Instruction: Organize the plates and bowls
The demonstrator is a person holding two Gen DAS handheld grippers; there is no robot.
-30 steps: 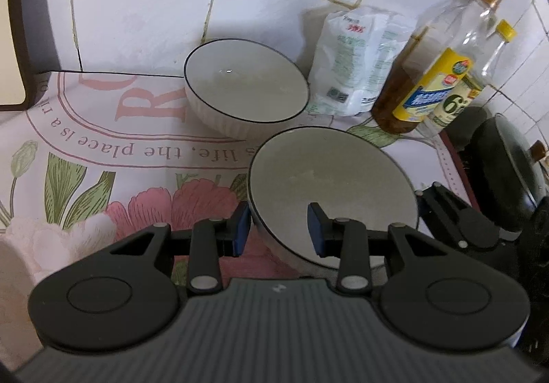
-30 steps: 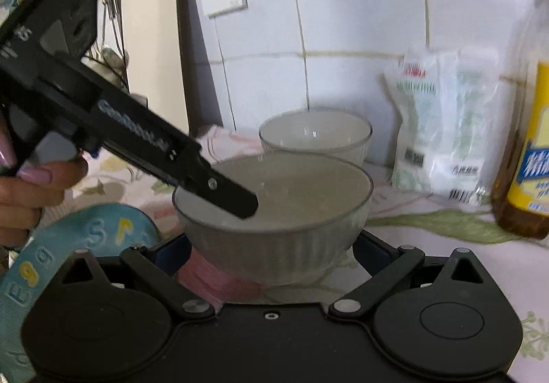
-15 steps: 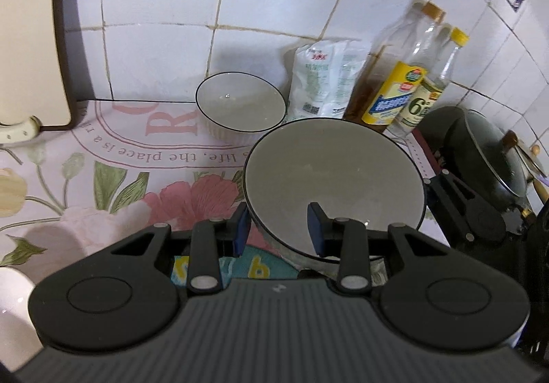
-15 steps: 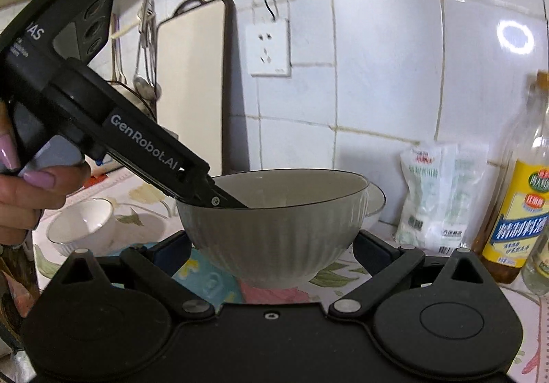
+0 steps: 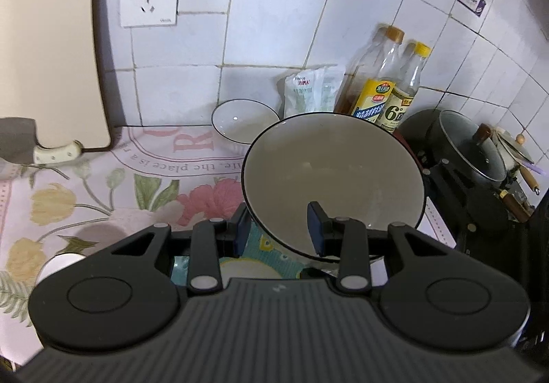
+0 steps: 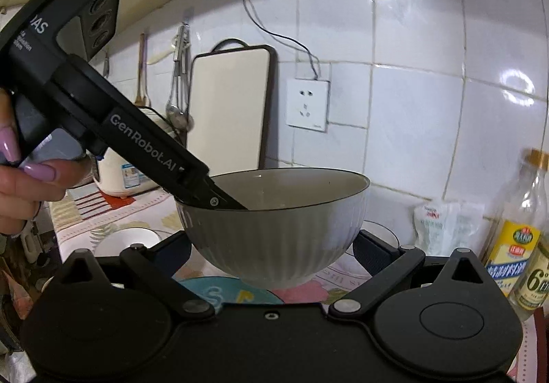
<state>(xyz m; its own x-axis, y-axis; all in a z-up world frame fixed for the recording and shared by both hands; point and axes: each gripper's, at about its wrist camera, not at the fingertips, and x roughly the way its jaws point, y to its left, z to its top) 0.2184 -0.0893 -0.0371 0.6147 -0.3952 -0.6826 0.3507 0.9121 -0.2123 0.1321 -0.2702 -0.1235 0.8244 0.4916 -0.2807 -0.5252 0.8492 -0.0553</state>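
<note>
Bowl (image 5: 334,184) rim clamped by left tool (image 5: 279,228), raised clear above the countertop (image 5: 103,184).

The big bowl (image 5: 333,184) hides part of the small bowl (image 5: 236,120) and the bag (image 5: 314,93). The right hand-held gripper (image 6: 271,252) has its pads concealed behind the big bowl. The cutting board (image 5: 48,46) is cut off at the left edge.

the bowl (image 6: 274,232) looks glazed ceramic, ribbed outside, smooth inside. wall tiles (image 5: 274,22) are glossy white. the counter (image 5: 85,190) wears a matt floral cloth. bottles (image 5: 384,84) are clear plastic.
</note>
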